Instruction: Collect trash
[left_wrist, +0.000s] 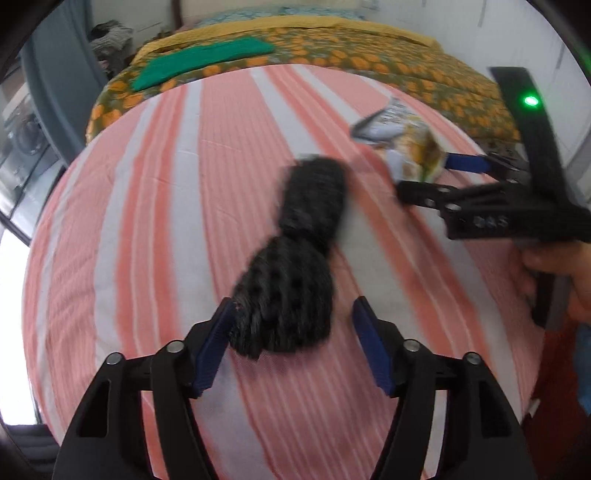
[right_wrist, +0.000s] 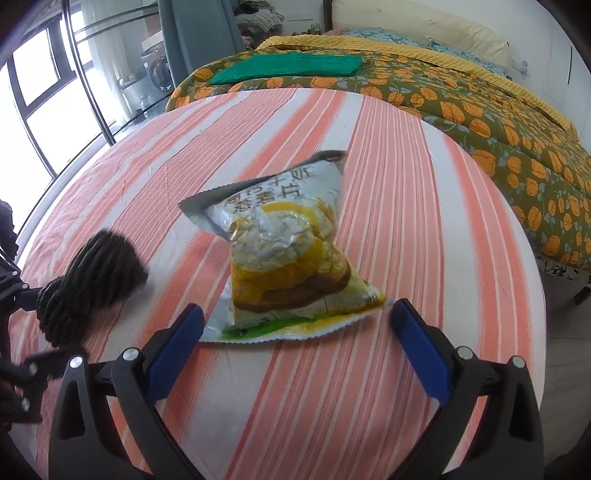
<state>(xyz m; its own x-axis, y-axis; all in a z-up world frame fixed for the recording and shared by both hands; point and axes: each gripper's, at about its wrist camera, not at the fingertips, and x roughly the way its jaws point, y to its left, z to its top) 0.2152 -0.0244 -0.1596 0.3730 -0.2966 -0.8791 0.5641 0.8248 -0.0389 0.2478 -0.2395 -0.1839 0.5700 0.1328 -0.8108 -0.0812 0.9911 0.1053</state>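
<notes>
the snack bag (right_wrist: 288, 247) looks light, crinkly and slippery, so the open right gripper (right_wrist: 297, 325), holding nothing, should pinch its flat sealed bottom edge.

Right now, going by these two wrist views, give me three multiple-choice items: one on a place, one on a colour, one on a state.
1. Where does the black yarn bundle lie?
A. on the striped sheet
B. on the floral quilt
C. on the floor

2. What colour is the folded cloth on the floral quilt?
A. red
B. green
C. white

3. How is the right gripper at the snack bag?
A. open
C. shut on it
B. lifting it

Answers: A, pink stripes lie under it; B, plainly green; A, both pads stand clear of the bag.
</notes>
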